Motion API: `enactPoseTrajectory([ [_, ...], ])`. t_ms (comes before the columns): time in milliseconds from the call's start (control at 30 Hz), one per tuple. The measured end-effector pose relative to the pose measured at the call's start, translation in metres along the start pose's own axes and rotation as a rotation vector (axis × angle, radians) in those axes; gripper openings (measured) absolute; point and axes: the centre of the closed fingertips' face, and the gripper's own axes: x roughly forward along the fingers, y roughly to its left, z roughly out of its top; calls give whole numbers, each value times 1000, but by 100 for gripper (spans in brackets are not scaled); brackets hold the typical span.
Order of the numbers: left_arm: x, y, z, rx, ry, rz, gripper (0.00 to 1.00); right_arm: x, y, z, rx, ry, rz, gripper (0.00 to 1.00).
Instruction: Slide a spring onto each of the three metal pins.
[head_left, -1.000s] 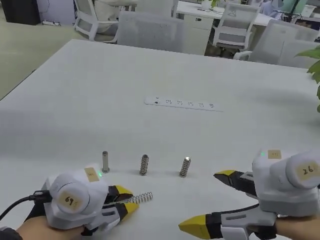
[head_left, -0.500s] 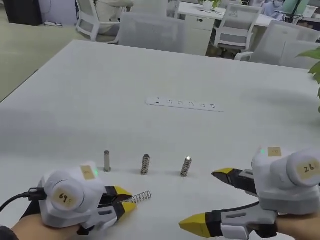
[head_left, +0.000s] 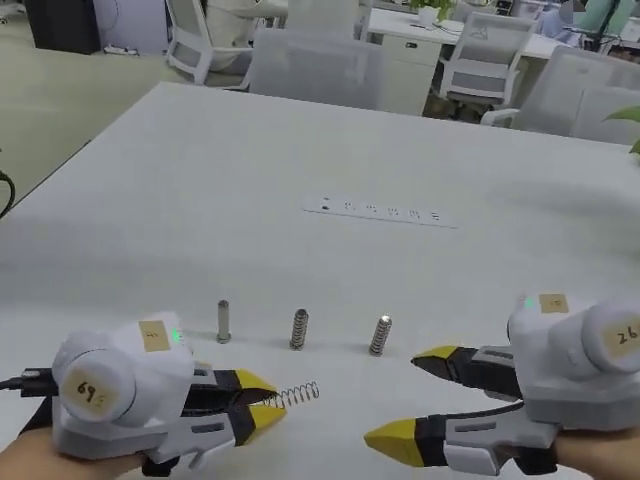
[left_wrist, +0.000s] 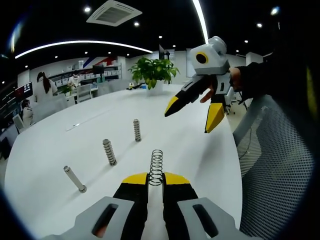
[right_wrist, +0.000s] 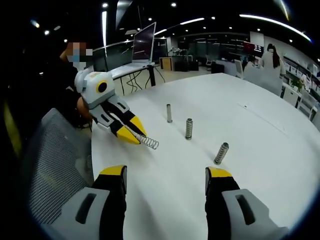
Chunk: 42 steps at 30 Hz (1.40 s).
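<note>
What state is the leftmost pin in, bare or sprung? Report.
Bare: the leftmost pin is smooth metal without coils; the left gripper holds a spring clear of it.

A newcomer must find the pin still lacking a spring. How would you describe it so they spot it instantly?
On the white table, nearer the person than the power strip, three upright pins stand in a row. The bare pin is the leftmost in the head view: smooth metal, while its two neighbours wear springs.
</note>
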Motion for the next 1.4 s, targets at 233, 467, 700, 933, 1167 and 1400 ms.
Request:
enactPoseTrajectory([
  [233,-4,-14,12,29,-26,-42,3,8,15,9,-53,-2,52,56],
  [467,-6,-30,24,74,-43,-88,3,15,31,9,-93,15,113,45],
  [700,-5,-39,28,100,-45,-110,3,19,39,5,-109,40,150,37],
  [933,-7,-45,33,102,-64,-130,3,21,47,1,-110,66,188,24],
  [1167,-6,-47,32,106,-59,-137,3,21,49,3,-126,68,194,12],
  [1400,-5,-46,27,111,-41,-132,2,16,54,14,-150,55,193,9],
])
